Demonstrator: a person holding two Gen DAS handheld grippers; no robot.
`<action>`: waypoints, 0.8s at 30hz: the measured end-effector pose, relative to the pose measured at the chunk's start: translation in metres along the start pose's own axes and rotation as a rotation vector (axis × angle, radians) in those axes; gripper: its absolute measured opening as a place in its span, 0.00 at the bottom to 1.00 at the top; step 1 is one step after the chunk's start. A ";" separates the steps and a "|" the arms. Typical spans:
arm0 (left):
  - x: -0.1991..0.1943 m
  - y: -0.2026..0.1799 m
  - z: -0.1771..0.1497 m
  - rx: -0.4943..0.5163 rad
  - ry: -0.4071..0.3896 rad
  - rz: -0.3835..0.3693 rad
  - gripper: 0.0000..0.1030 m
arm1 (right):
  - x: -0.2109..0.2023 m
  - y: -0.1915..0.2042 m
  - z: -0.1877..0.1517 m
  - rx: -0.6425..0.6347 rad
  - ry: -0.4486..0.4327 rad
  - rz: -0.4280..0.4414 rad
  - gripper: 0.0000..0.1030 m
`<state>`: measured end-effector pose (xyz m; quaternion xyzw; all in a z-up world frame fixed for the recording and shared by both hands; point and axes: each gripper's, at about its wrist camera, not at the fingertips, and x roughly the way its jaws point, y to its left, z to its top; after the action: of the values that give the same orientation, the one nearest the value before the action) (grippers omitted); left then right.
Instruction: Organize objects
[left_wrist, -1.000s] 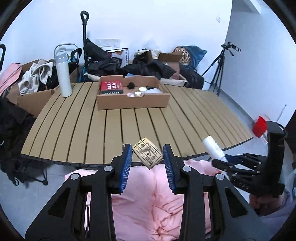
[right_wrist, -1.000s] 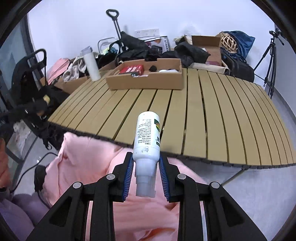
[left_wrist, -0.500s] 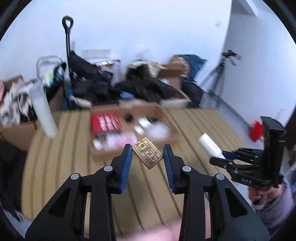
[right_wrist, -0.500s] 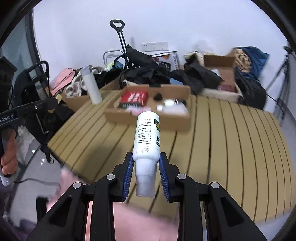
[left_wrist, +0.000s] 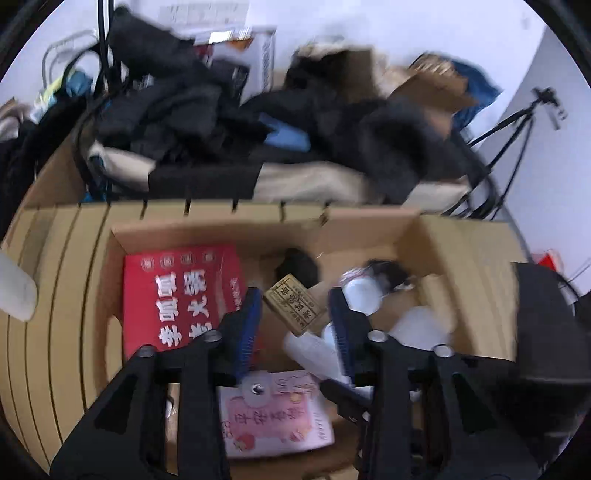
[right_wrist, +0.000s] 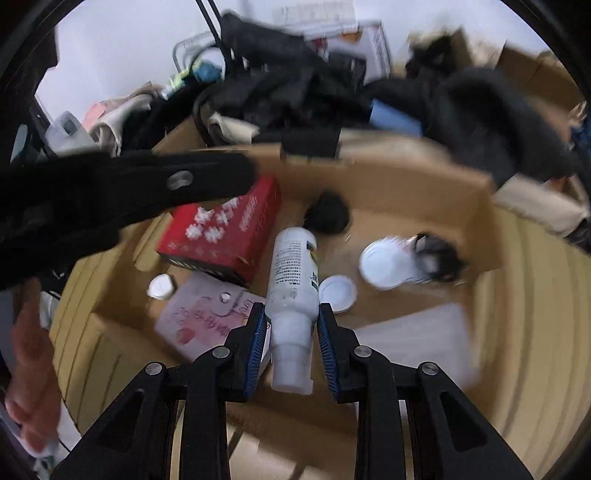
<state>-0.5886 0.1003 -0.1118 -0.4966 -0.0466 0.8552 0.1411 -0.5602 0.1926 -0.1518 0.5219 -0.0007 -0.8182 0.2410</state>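
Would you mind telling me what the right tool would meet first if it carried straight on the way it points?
Probably the cardboard box's floor near the black lump, just right of the red box; its bottle would touch first, though blur hides depth.

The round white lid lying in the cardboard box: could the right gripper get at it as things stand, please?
Probably not yet: the right gripper is shut on the white bottle, so its fingers are occupied, though the white lid lies uncovered just beside it.

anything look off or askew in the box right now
The small tan packet hangs tilted, corner-down, between the left gripper whose jaws have just been opening, apparently free of both pads. Nothing spilled.
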 end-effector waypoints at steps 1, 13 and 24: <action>0.005 0.002 -0.002 -0.001 0.026 -0.007 0.51 | 0.002 -0.001 -0.001 0.005 -0.003 0.004 0.39; -0.105 0.013 -0.007 0.019 0.012 0.147 0.99 | -0.122 0.007 0.002 -0.023 -0.110 -0.115 0.83; -0.237 0.025 -0.097 -0.018 0.037 0.295 1.00 | -0.234 0.010 -0.065 0.085 -0.081 -0.290 0.83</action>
<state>-0.3994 0.0022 0.0317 -0.5151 0.0221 0.8568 0.0102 -0.4216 0.2923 0.0207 0.4927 0.0306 -0.8642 0.0977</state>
